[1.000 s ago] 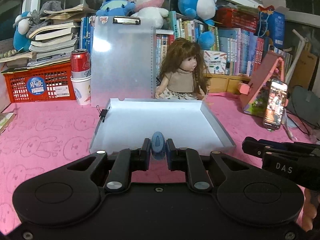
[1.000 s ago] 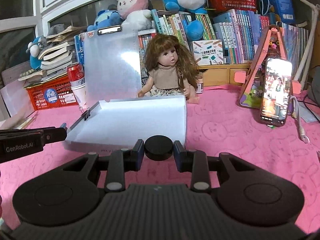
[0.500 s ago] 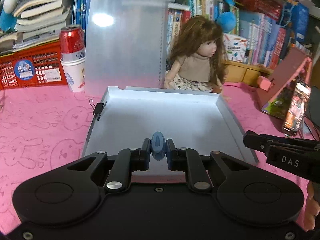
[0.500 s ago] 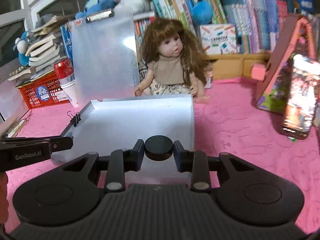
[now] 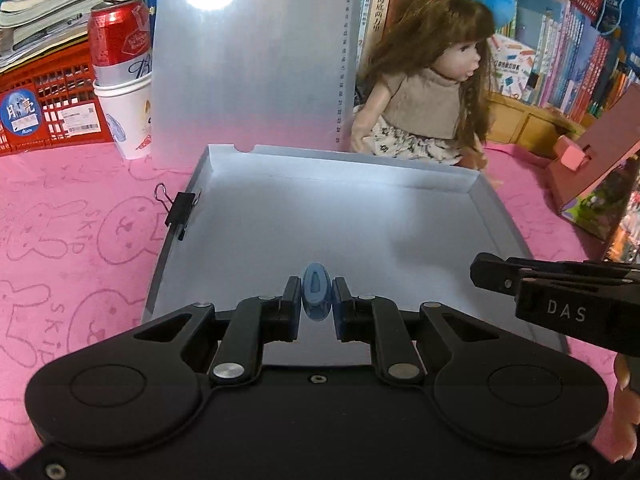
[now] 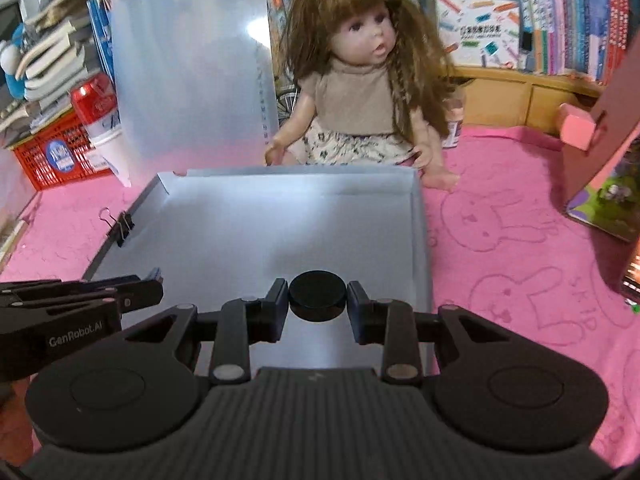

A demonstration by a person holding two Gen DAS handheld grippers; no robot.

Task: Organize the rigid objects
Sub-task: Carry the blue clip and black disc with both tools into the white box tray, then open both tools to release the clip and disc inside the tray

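Observation:
My left gripper (image 5: 316, 298) is shut on a small blue oval object (image 5: 316, 294) and holds it over the near part of a shallow white tray (image 5: 360, 224). My right gripper (image 6: 317, 300) is shut on a black round puck (image 6: 317, 300) over the near right part of the same tray (image 6: 260, 224). The right gripper also shows in the left wrist view (image 5: 560, 300), and the left gripper shows in the right wrist view (image 6: 80, 300). A black binder clip (image 5: 180, 208) grips the tray's left wall.
A long-haired doll (image 5: 424, 80) sits just behind the tray. A translucent clipboard (image 5: 248, 52) stands behind it. A red can in a paper cup (image 5: 120, 64) and a red basket (image 5: 40, 112) stand at back left. A pink stand (image 5: 600, 168) is at right. Books line the back.
Both grippers have moved forward and lowered over the tray, still holding their objects. The tray and doll look larger and closer.

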